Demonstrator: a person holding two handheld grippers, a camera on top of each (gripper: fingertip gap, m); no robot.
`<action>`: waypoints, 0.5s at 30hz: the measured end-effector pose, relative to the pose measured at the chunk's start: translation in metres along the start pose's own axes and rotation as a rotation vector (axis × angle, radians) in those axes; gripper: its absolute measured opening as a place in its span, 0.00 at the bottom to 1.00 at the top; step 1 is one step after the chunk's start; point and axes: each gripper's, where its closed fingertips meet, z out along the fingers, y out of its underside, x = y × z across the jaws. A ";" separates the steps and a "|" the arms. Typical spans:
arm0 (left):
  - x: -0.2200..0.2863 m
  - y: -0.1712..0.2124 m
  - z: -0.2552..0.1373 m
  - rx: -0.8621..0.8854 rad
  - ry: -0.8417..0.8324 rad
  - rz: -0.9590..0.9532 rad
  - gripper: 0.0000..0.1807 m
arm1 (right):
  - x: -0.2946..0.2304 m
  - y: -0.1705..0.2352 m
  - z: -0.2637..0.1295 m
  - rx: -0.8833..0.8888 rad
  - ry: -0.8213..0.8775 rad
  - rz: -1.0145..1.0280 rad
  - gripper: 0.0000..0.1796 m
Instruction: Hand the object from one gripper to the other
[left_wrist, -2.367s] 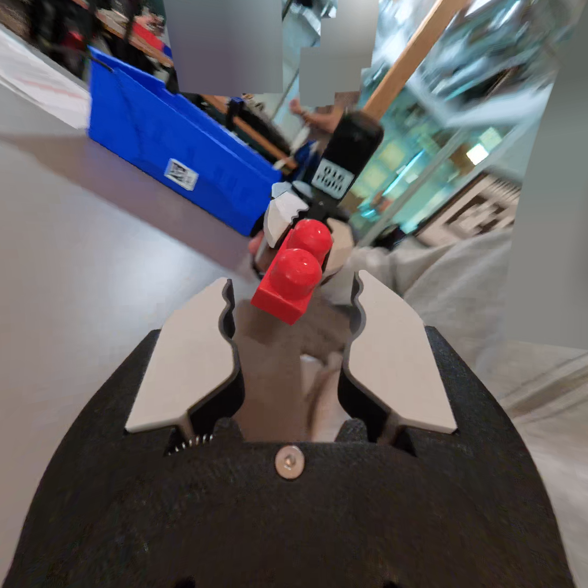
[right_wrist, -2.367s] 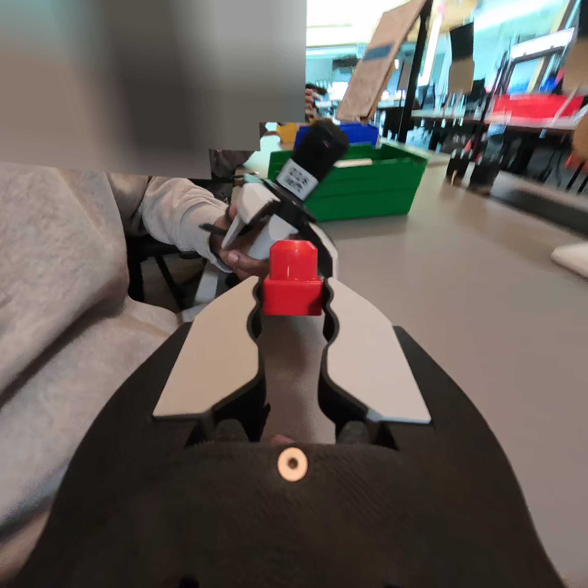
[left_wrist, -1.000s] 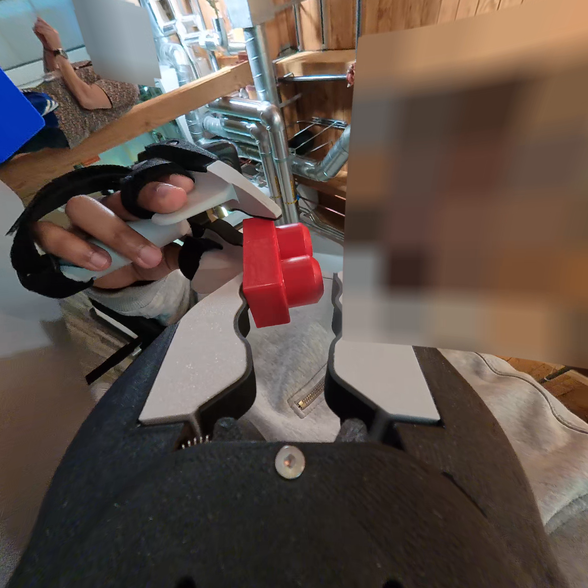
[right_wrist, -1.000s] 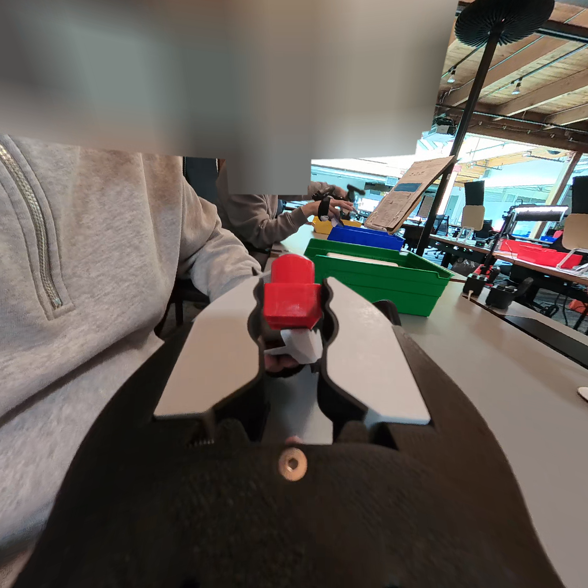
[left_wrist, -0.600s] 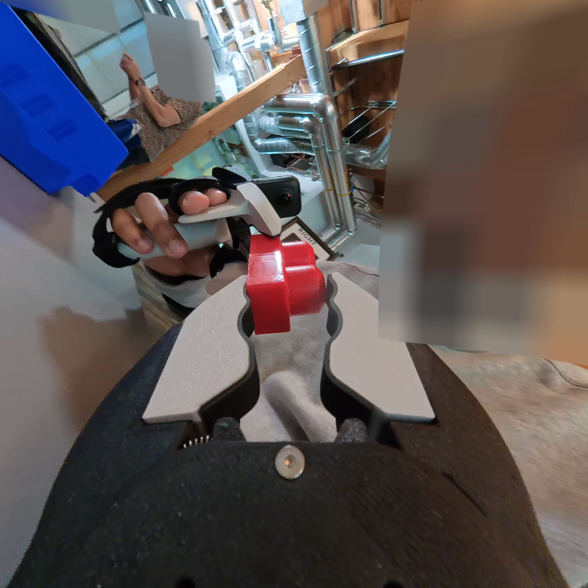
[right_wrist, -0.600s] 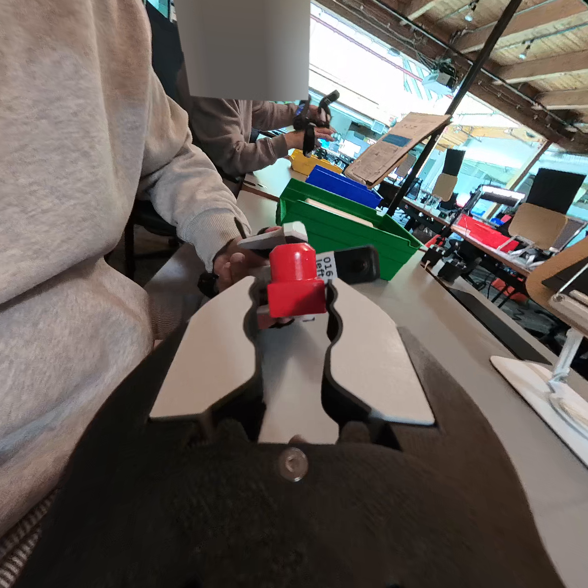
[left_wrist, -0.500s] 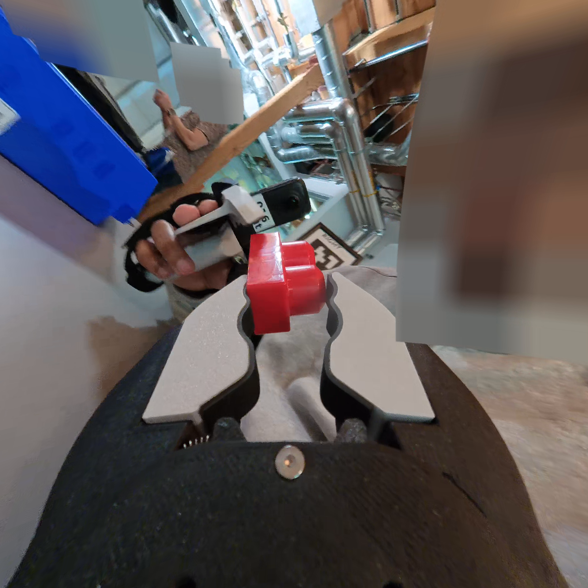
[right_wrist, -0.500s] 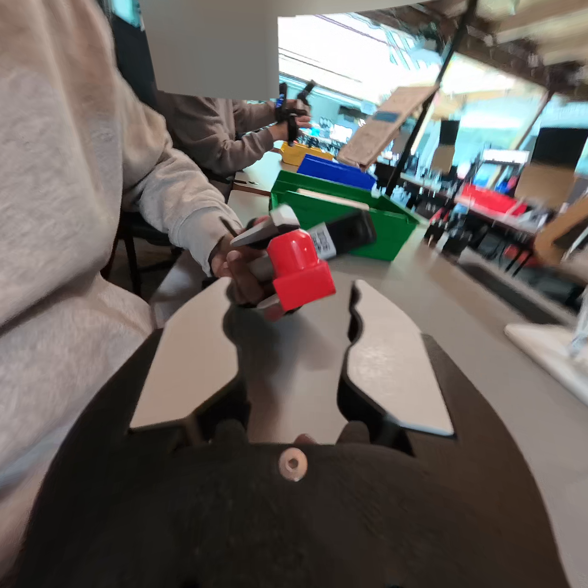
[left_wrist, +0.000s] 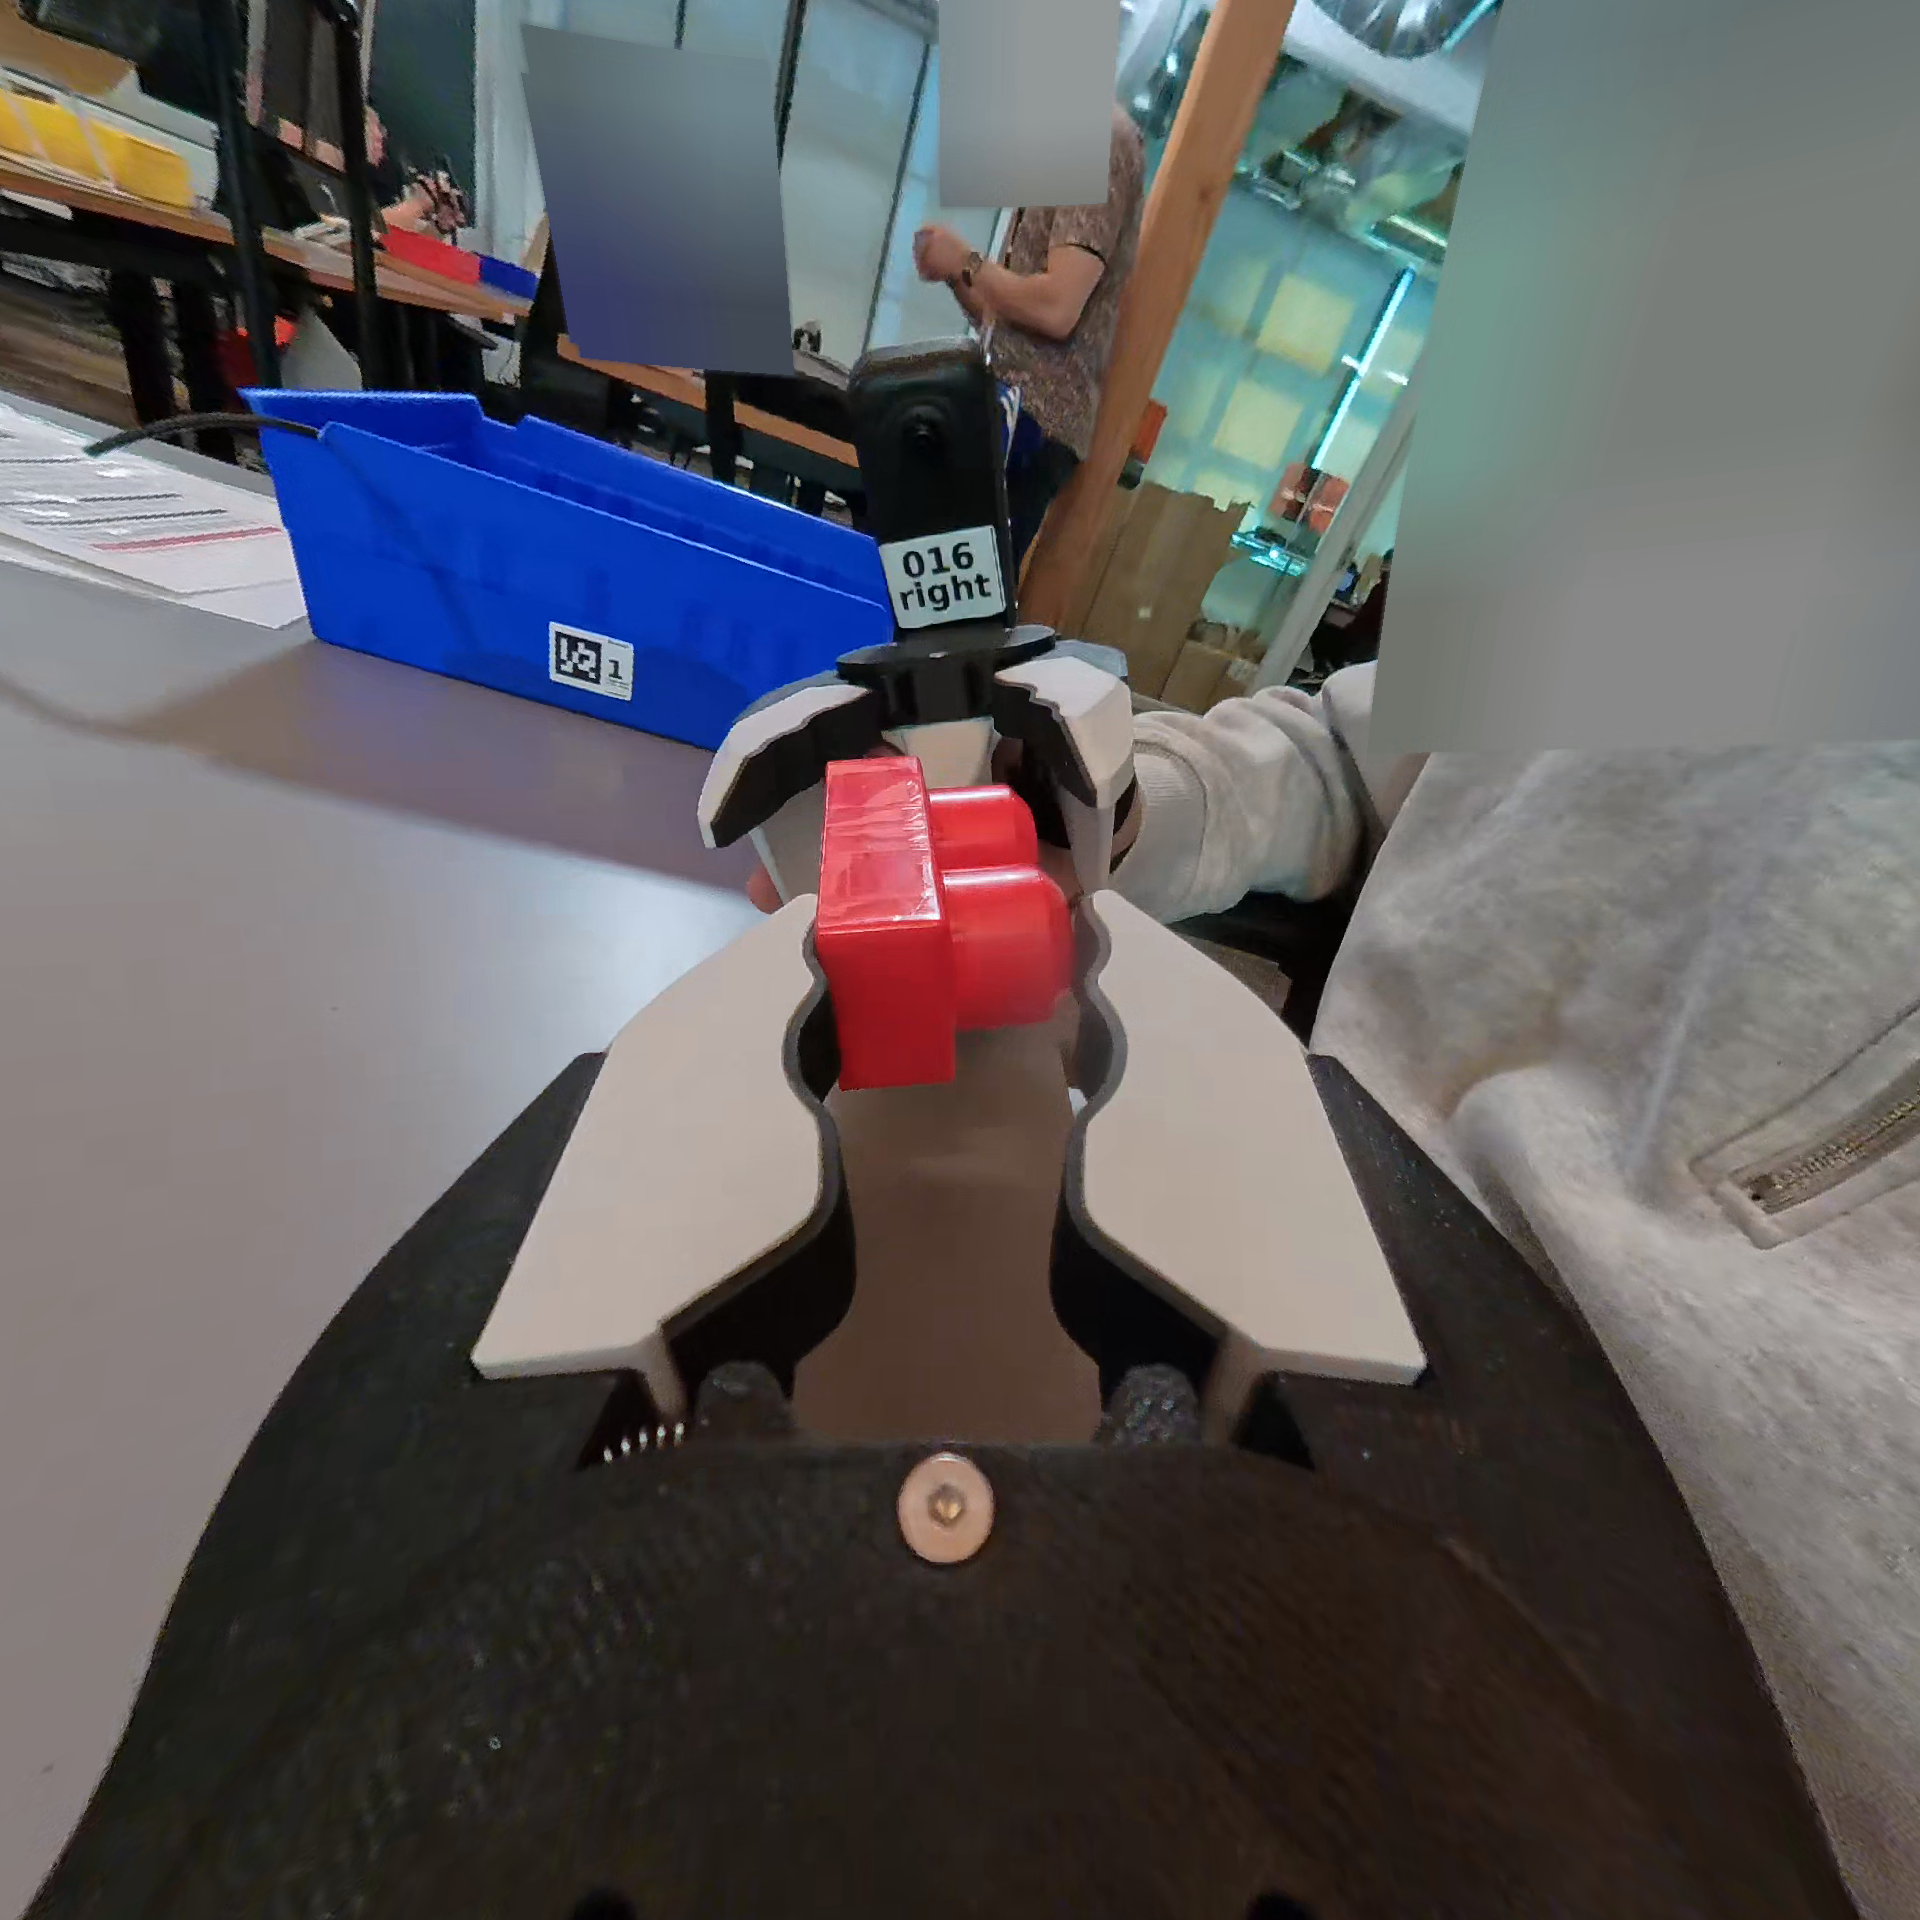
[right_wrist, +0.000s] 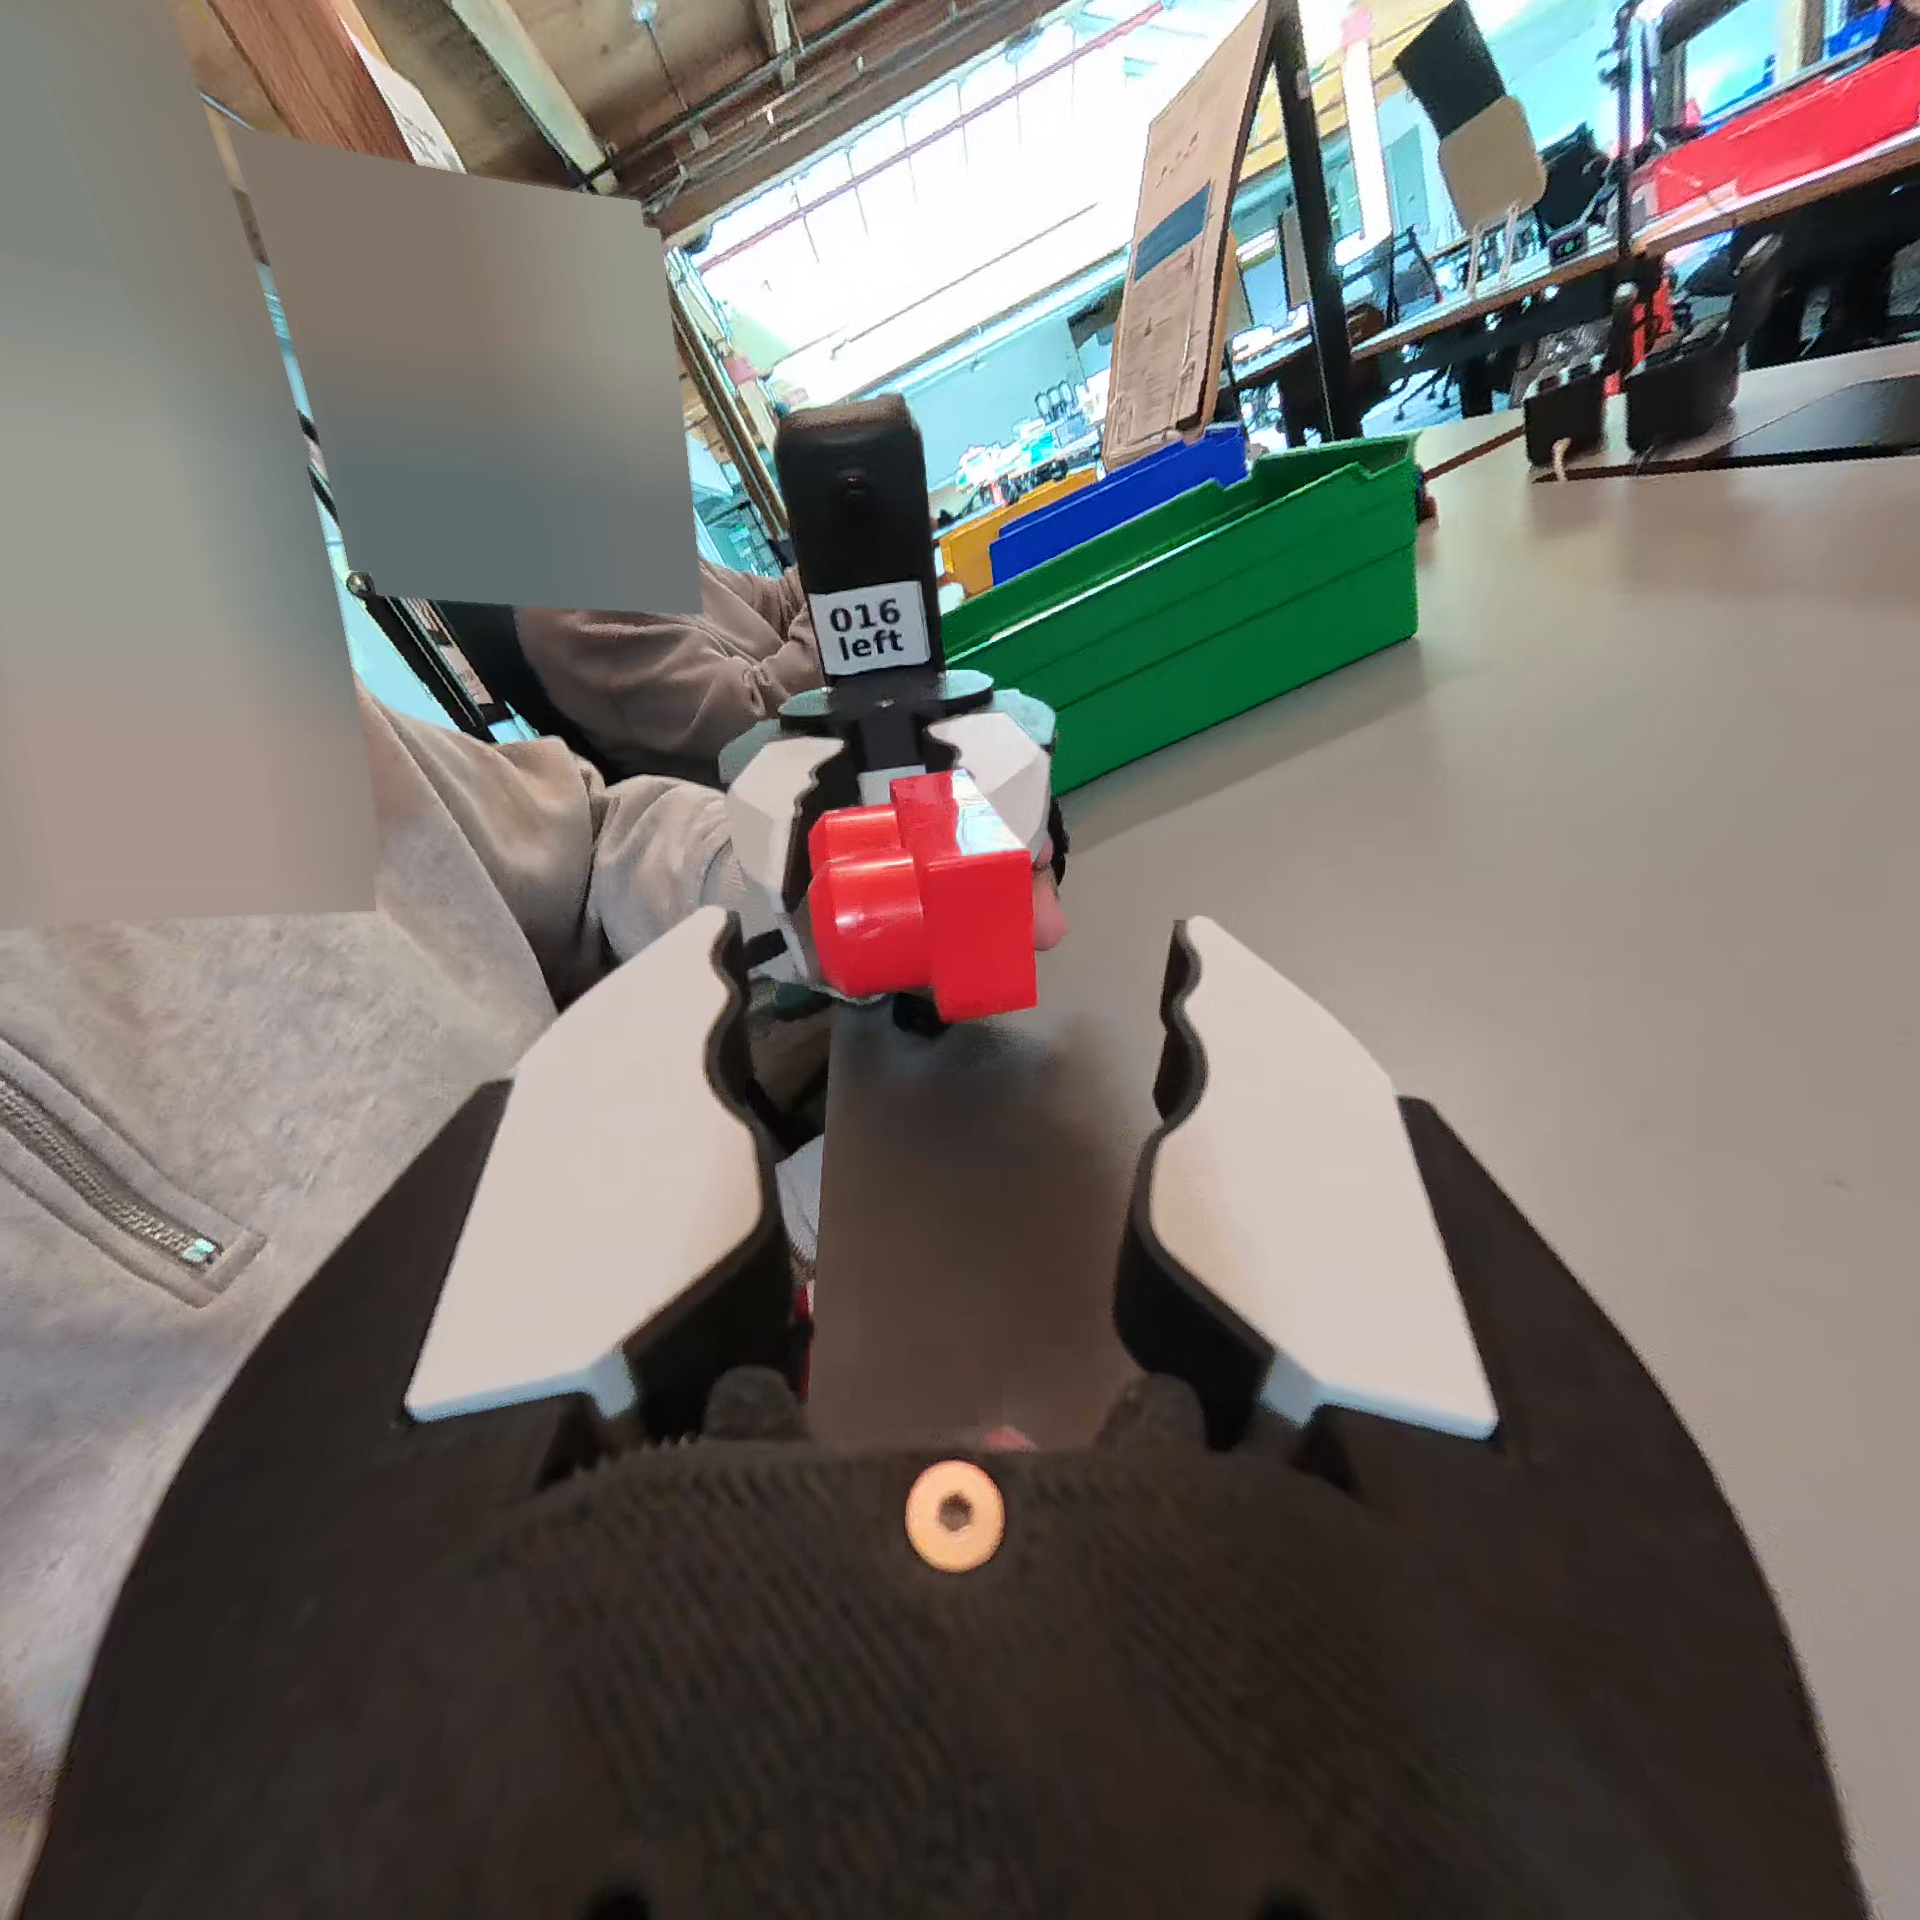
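Observation:
A red two-stud toy brick is clamped between the fingertips of my left gripper, studs pointing right in the left wrist view. My right gripper is open and empty, its jaws wide apart, facing the brick from just in front of it. In the right wrist view the left gripper holds the brick ahead of my open fingers. In the left wrist view the right gripper shows open behind the brick. Both are held above the grey table.
A blue bin stands on the table beyond the left gripper. A green bin with blue and yellow bins behind it stands beyond the right. The holder's grey sweatshirt is close by. Other people work at far tables. Less than 4 cm separates the two grippers' tips.
The right gripper, which held the brick one second ago, has opened and let it go. The left gripper closed on the brick and now holds it alone. Both grippers swung to face each other.

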 end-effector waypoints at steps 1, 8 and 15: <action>0.000 0.001 0.001 -0.004 0.001 -0.004 0.23 | -0.001 0.003 0.001 -0.017 0.000 -0.010 0.41; 0.000 0.004 0.002 -0.008 0.009 -0.026 0.23 | -0.005 0.013 0.006 -0.097 0.020 -0.110 0.33; 0.006 0.011 0.007 -0.050 0.012 0.010 0.23 | -0.007 0.015 0.006 -0.113 0.004 -0.121 0.27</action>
